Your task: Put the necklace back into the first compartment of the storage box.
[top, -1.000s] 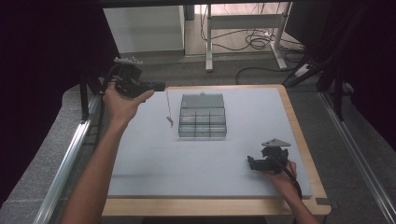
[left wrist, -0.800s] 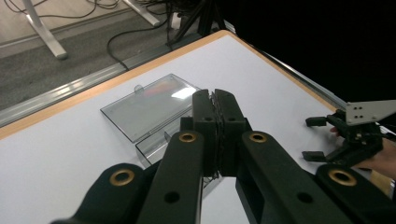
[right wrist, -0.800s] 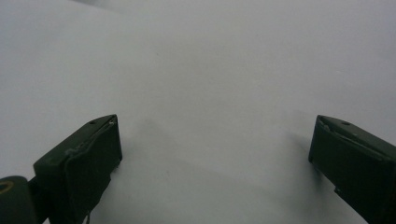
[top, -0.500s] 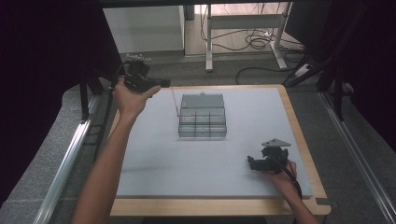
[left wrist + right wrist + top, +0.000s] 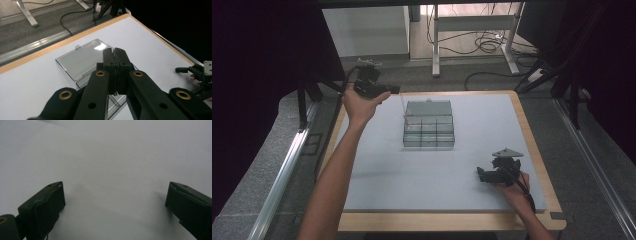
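High view: we see the clear compartment box (image 5: 429,131) mid-table (image 5: 377,175), lid open; the left gripper (image 5: 393,90) dangles a thin wire-like item just beside it, which could swing and snag the rim. Left gripper view: jaws pinched together, grip looks slight, so slippage is likely. Right gripper view: the right gripper (image 5: 113,202) rests spread wide and empty.

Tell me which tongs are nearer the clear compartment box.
Left. The left tongs hang shut above the table's far-left part, just beyond the clear compartment box's open lid. The right tongs rest open on the mat near the front-right edge, farther off.
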The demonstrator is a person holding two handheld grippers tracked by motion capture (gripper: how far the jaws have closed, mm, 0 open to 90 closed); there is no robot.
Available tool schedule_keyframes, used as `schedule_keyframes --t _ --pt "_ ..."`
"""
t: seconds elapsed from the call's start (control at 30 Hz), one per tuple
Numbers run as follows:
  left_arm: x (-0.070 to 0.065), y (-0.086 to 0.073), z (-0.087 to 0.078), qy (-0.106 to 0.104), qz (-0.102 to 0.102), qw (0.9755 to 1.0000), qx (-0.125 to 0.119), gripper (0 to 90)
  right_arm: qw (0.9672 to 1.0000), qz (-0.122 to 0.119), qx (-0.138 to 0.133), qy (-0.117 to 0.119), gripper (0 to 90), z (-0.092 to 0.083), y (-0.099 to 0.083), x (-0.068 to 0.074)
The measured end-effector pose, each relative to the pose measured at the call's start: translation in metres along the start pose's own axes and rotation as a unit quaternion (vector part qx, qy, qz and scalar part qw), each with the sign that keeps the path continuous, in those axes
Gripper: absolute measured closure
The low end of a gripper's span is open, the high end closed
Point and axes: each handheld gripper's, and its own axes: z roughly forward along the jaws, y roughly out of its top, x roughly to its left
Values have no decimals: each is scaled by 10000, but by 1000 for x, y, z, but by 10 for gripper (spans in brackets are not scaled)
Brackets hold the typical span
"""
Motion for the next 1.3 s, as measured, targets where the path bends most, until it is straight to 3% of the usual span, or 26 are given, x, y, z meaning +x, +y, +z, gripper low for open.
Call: schedule_keyframes --t 0.23,0.6,0.77,1.3 --pt "5 4 11 17 -88 10000 -1 895 10000 3 -1 0 21 0 0 0" --pt "8 0 30 99 -60 9999 85 896 10000 -7 -3 -3 21 0 0 0" --pt "9 -5 39 129 -30 9998 113 896 10000 -4 0 -3 21 0 0 0" --pt "18 -32 74 -40 -223 9993 281 895 10000 -20 8 1 21 0 0 0"
